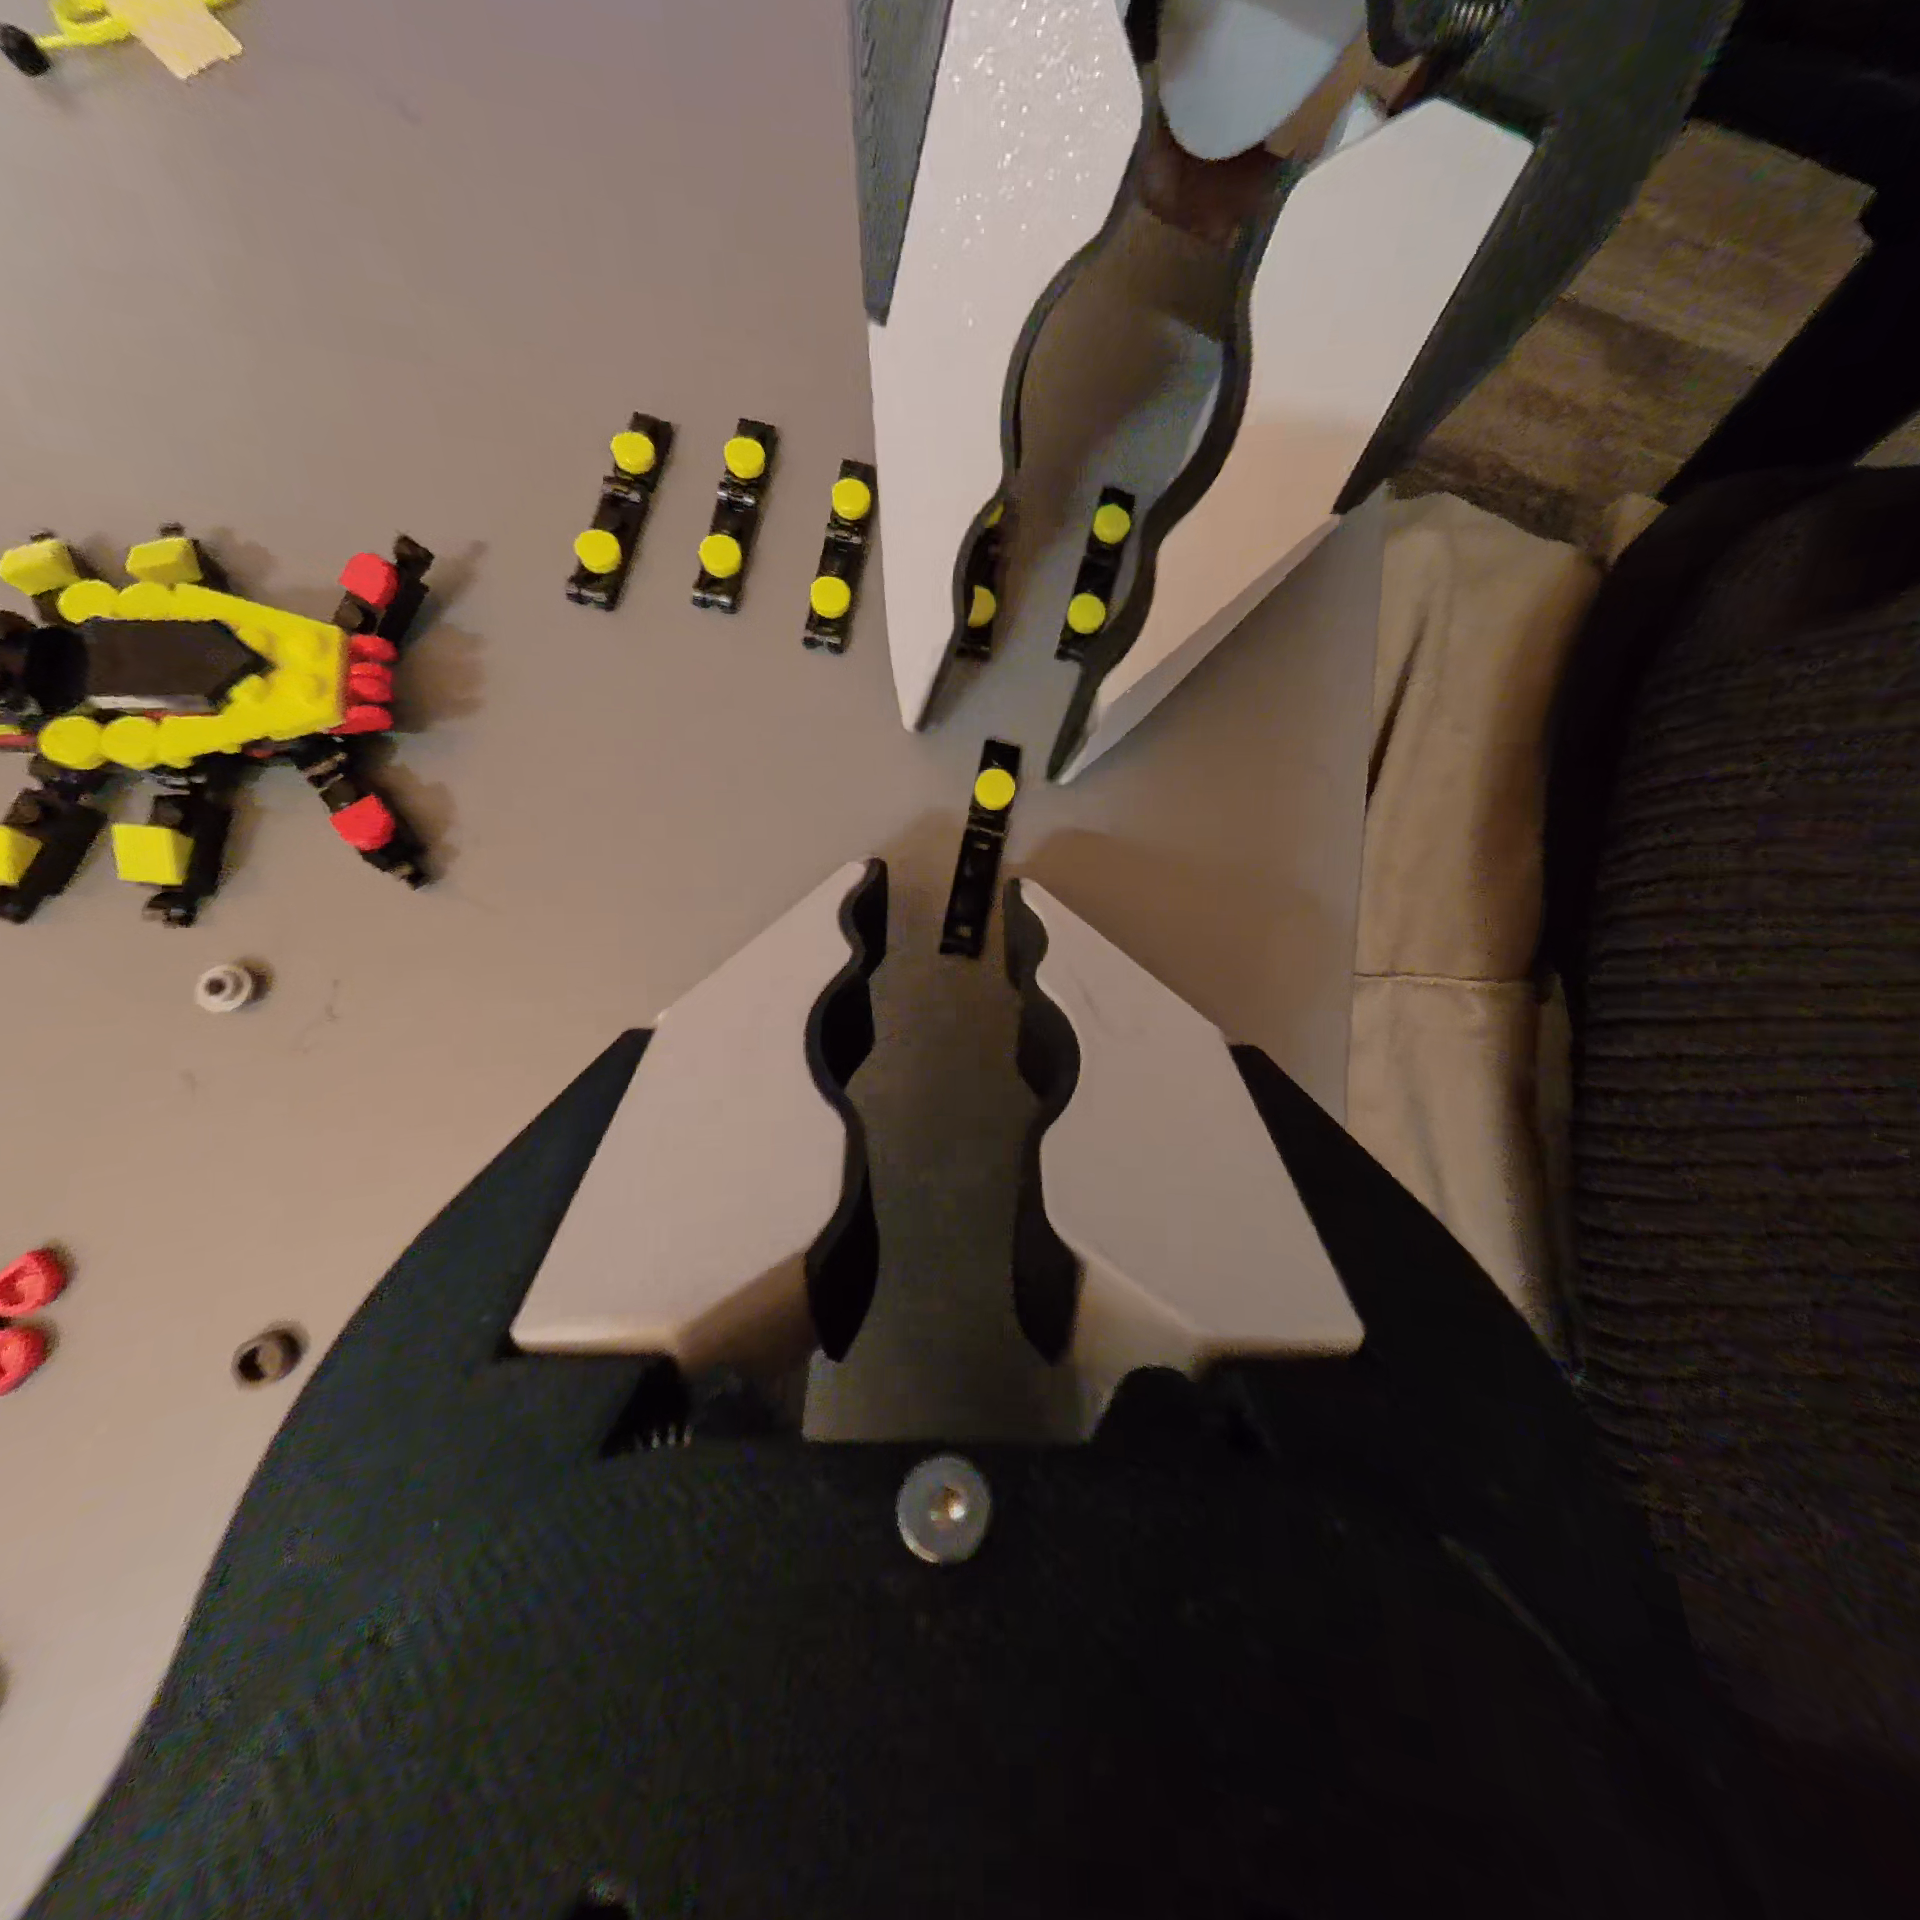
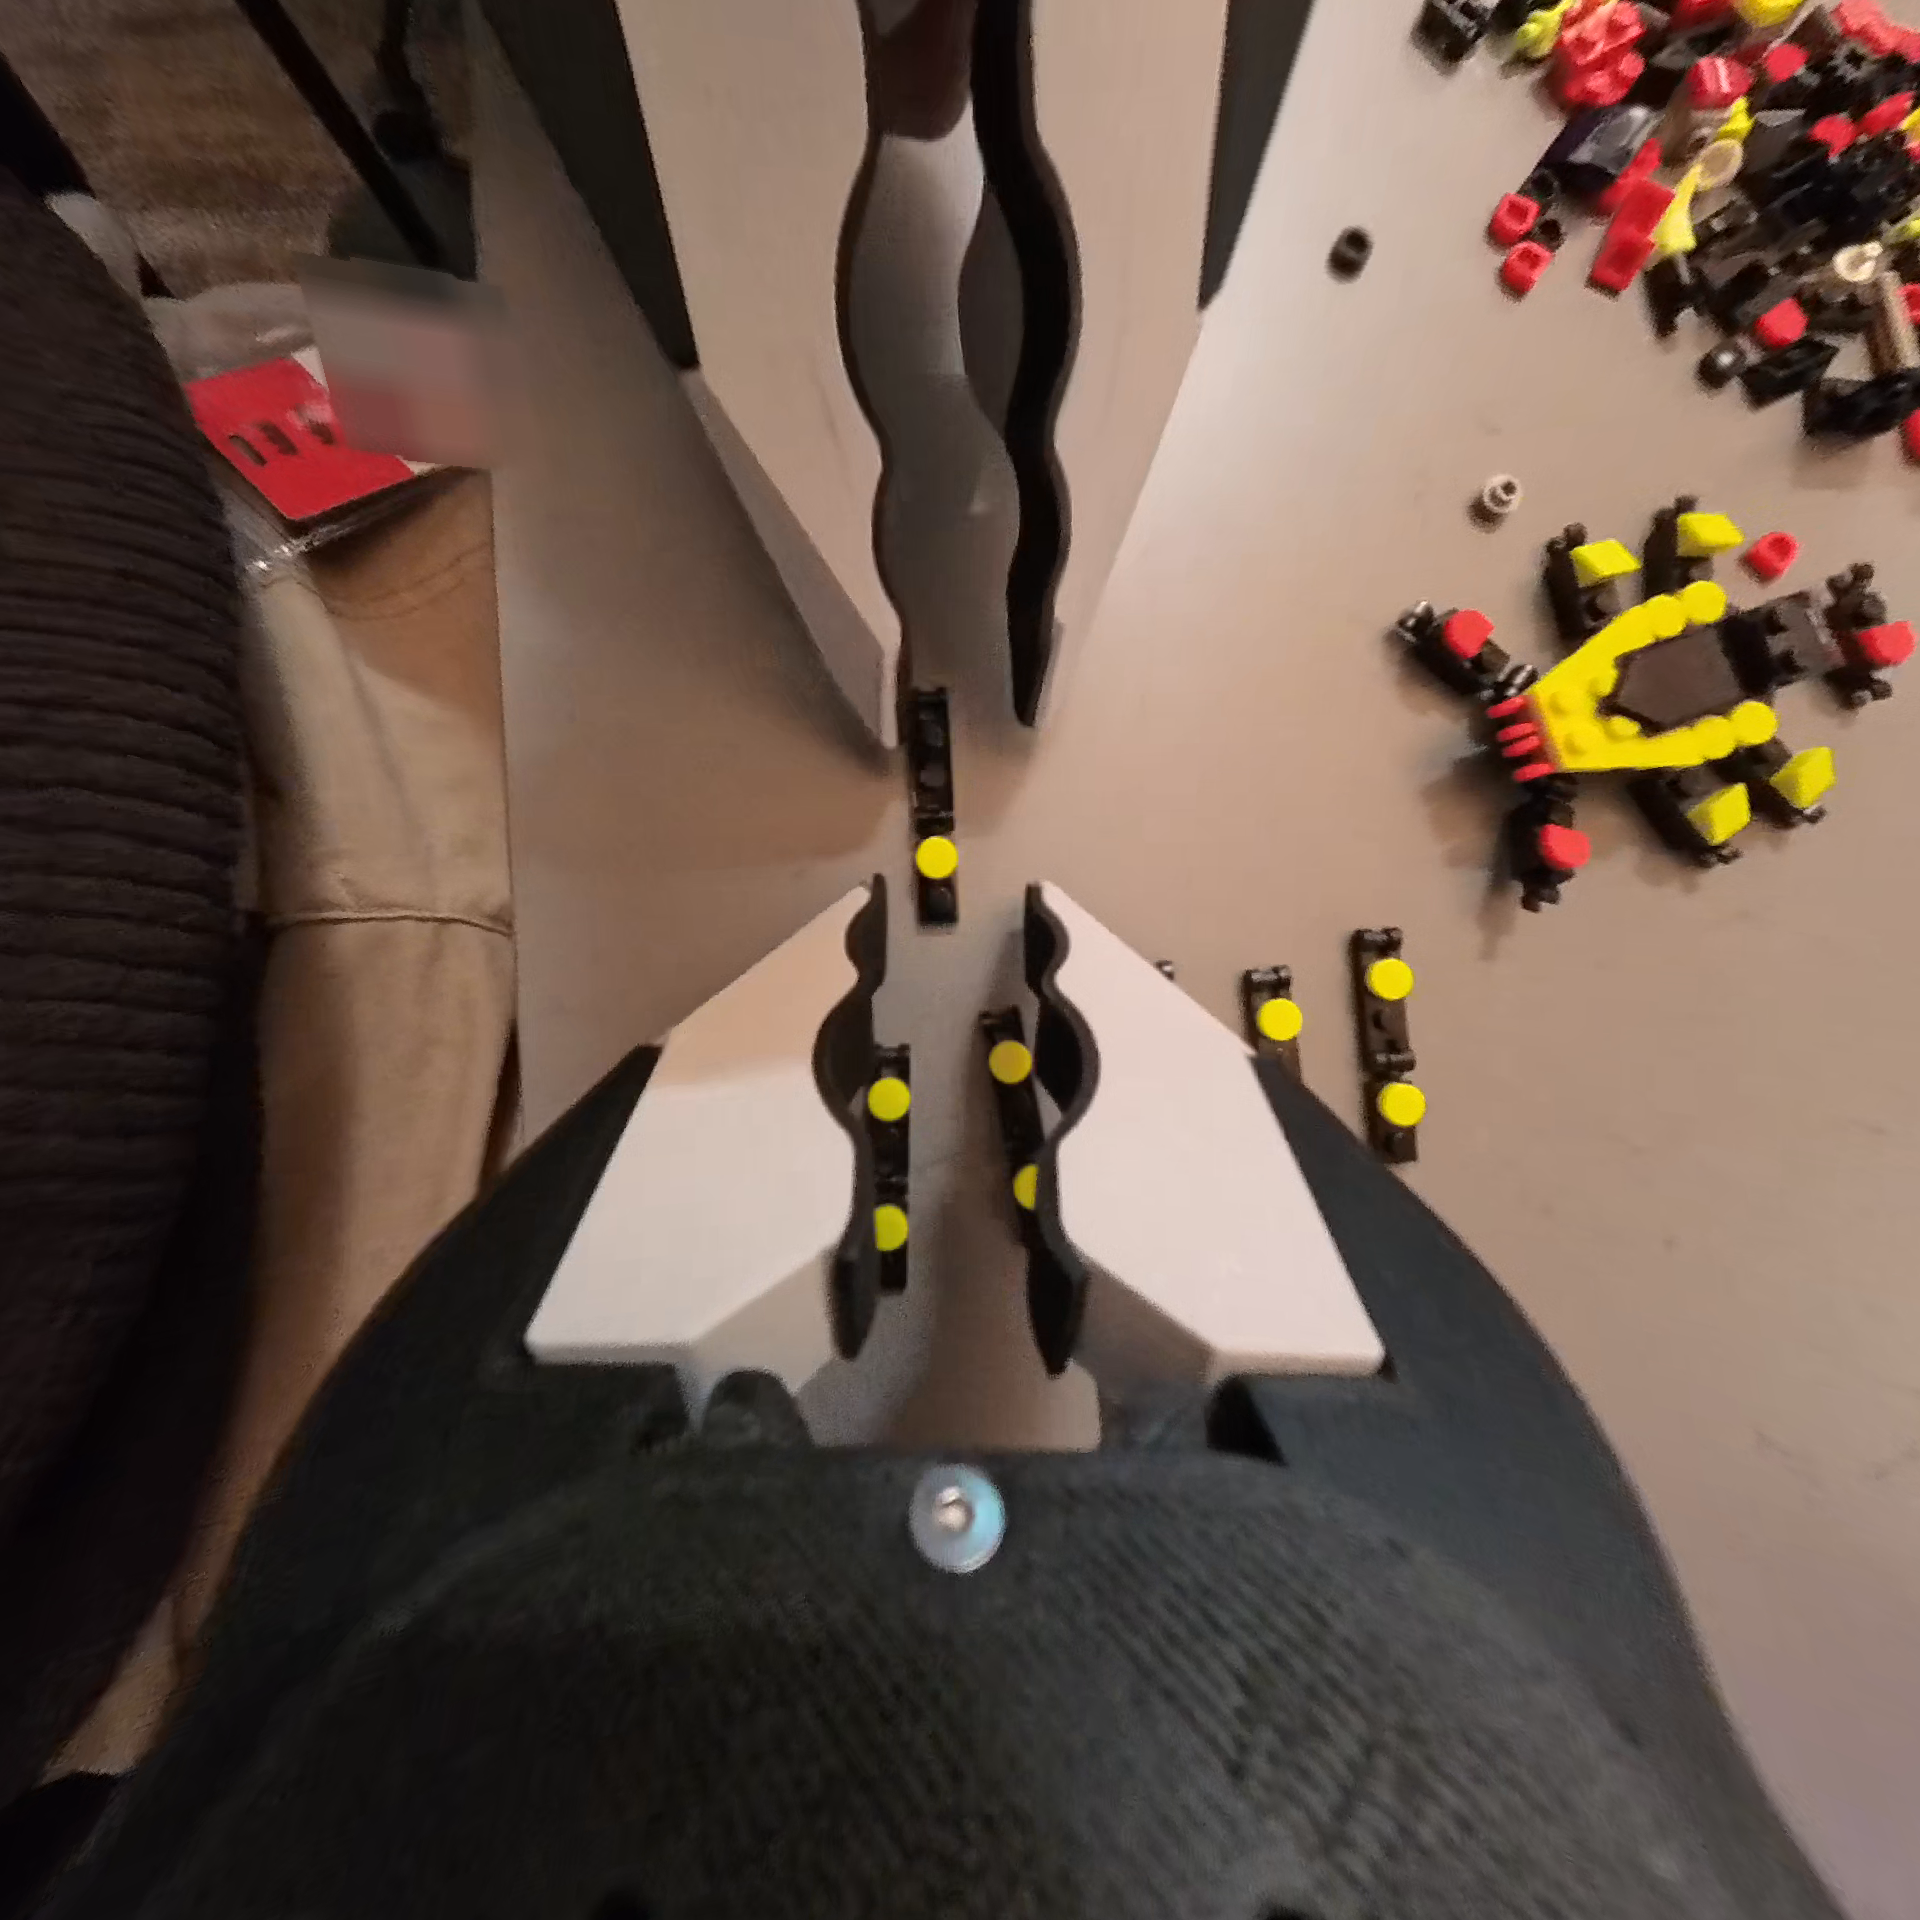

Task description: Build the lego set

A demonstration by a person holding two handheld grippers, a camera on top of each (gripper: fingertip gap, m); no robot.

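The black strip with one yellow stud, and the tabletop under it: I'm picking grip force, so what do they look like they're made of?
The black strip looks like hard moulded plastic, its yellow stud smooth with a slight sheen. The tabletop seems a matte grey laminate or painted board, lightly scuffed; which one cannot be told.

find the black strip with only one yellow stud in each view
Left wrist view: the one-stud strip lies at centre, just beyond the left hand-held gripper, stud at its far end.
Right wrist view: it lies at centre, just beyond the right hand-held gripper, stud at its near end.
Shared landmark: the yellow spider-like model.
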